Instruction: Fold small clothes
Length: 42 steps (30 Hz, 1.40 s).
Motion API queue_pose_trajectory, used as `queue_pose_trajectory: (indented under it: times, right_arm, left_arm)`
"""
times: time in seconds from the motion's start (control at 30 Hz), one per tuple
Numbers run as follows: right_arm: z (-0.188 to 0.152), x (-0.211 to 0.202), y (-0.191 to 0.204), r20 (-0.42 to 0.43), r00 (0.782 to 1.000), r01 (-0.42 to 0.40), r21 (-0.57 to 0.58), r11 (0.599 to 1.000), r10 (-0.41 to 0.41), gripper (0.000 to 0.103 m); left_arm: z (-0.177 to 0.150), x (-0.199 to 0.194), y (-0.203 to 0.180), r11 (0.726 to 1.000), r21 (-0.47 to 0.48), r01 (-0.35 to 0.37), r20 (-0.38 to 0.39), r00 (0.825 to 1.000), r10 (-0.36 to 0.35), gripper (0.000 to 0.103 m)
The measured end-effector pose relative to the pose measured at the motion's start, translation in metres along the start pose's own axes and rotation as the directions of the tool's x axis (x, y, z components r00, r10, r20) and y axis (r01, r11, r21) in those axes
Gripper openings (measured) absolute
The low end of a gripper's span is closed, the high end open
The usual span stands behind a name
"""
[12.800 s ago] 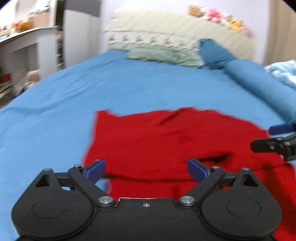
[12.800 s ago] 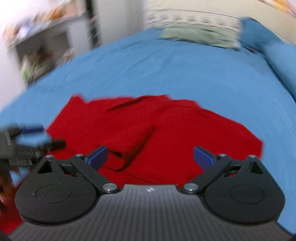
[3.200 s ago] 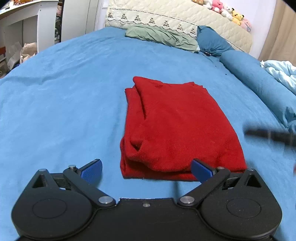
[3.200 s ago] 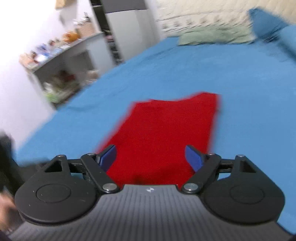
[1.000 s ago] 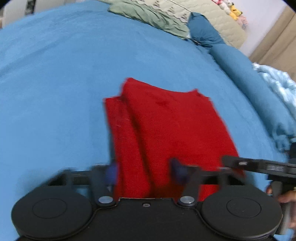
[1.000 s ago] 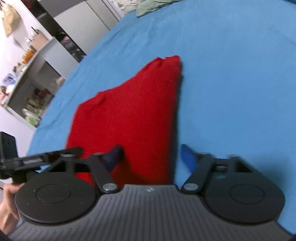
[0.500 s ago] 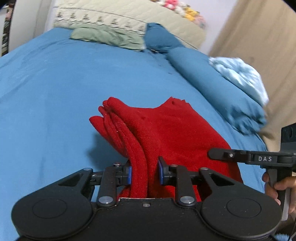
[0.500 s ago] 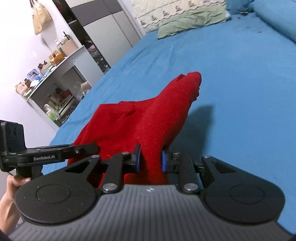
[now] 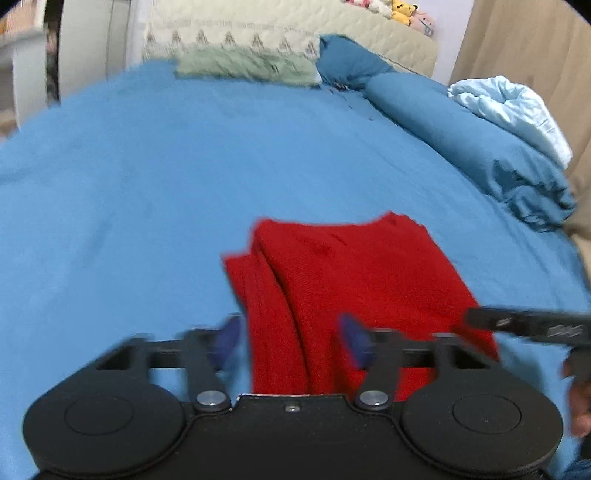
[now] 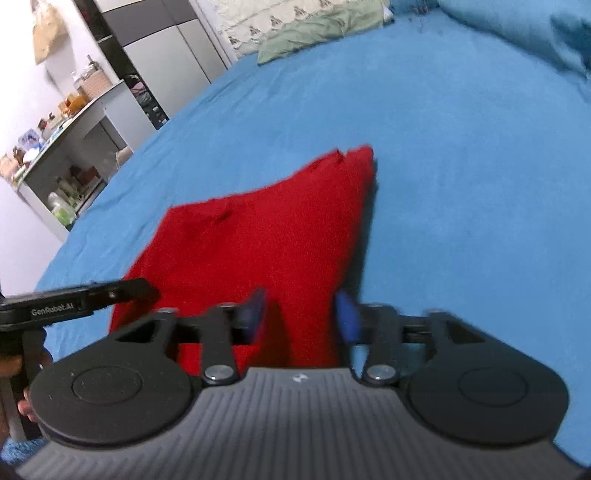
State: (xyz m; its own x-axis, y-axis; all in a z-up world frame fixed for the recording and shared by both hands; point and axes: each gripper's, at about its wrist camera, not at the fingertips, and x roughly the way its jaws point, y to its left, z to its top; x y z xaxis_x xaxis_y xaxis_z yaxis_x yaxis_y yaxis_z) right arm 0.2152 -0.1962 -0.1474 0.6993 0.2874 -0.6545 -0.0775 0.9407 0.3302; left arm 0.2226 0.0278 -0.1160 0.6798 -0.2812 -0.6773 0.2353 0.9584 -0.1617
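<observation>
A folded red garment (image 9: 354, 273) lies flat on the blue bed sheet (image 9: 140, 192). It also shows in the right wrist view (image 10: 266, 236). My left gripper (image 9: 291, 339) is open, its blue pads straddling the garment's near left edge without gripping it. My right gripper (image 10: 301, 312) is open too, its pads either side of the garment's near right edge. Each gripper shows in the other's view as a black bar, the right gripper (image 9: 528, 325) at right and the left gripper (image 10: 77, 299) at left.
A green pillow (image 9: 247, 66) and a cream headboard (image 9: 280, 26) are at the far end. A rolled blue duvet (image 9: 465, 136) and a pale blue blanket (image 9: 513, 107) lie along the right. A white shelf unit (image 10: 66, 147) and a wardrobe (image 10: 162, 55) stand left of the bed.
Both grippers were shut on the garment's near edge and held it lifted half a second ago. Now both have opened and the garment lies flat on the sheet.
</observation>
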Motion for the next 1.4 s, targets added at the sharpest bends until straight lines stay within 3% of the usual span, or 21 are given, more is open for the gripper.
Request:
queue_pose_trajectory:
  times: [0.07, 0.23, 0.4, 0.57, 0.83, 0.93, 1.0, 1.2, 1.4]
  right_arm:
    - [0.003, -0.008, 0.006, 0.047, 0.997, 0.059, -0.042, 0.997, -0.057, 0.098]
    - [-0.002, 0.009, 0.006, 0.019, 0.979, 0.202, -0.103, 0.974, -0.201, 0.098]
    - [-0.016, 0.026, -0.018, -0.015, 0.976, 0.214, -0.056, 0.975, -0.215, 0.103]
    - [-0.011, 0.019, -0.011, -0.002, 0.976, 0.217, -0.053, 0.975, -0.218, 0.102]
    - [0.010, -0.079, 0.029, 0.097, 0.974, 0.209, -0.065, 0.976, -0.202, 0.103]
    - [0.012, -0.128, 0.053, 0.106, 0.972, 0.218, -0.074, 0.973, -0.209, 0.103]
    - [0.009, -0.157, 0.068, 0.119, 0.968, 0.231, -0.079, 0.970, -0.221, 0.103]
    - [-0.017, -0.219, 0.110, 0.114, 0.955, 0.284, -0.107, 0.953, -0.272, 0.103]
    - [-0.055, -0.245, 0.132, 0.060, 0.948, 0.318, -0.114, 0.941, -0.313, 0.103]
  left_arm:
    - [0.002, 0.003, 0.003, 0.999, 0.026, -0.041, 0.007, 0.999, 0.040, 0.085]
    - [-0.011, 0.032, 0.013, 0.994, 0.041, -0.104, -0.060, 0.993, 0.106, 0.086]
    - [-0.017, 0.050, 0.023, 0.995, 0.006, -0.101, -0.084, 0.991, 0.101, 0.091]
    - [-0.007, 0.039, 0.015, 0.991, 0.033, -0.133, -0.080, 0.988, 0.135, 0.087]
    - [0.012, -0.062, -0.019, 0.986, 0.041, -0.164, 0.032, 0.986, 0.163, 0.089]
    - [0.014, -0.112, -0.037, 0.988, 0.024, -0.150, 0.070, 0.986, 0.148, 0.103]
    - [0.011, -0.140, -0.048, 0.989, 0.017, -0.145, 0.091, 0.985, 0.143, 0.103]
    - [-0.012, -0.197, -0.075, 0.986, 0.039, -0.162, 0.072, 0.985, 0.159, 0.103]
    - [-0.047, -0.226, -0.087, 0.975, 0.060, -0.215, 0.049, 0.976, 0.212, 0.103]
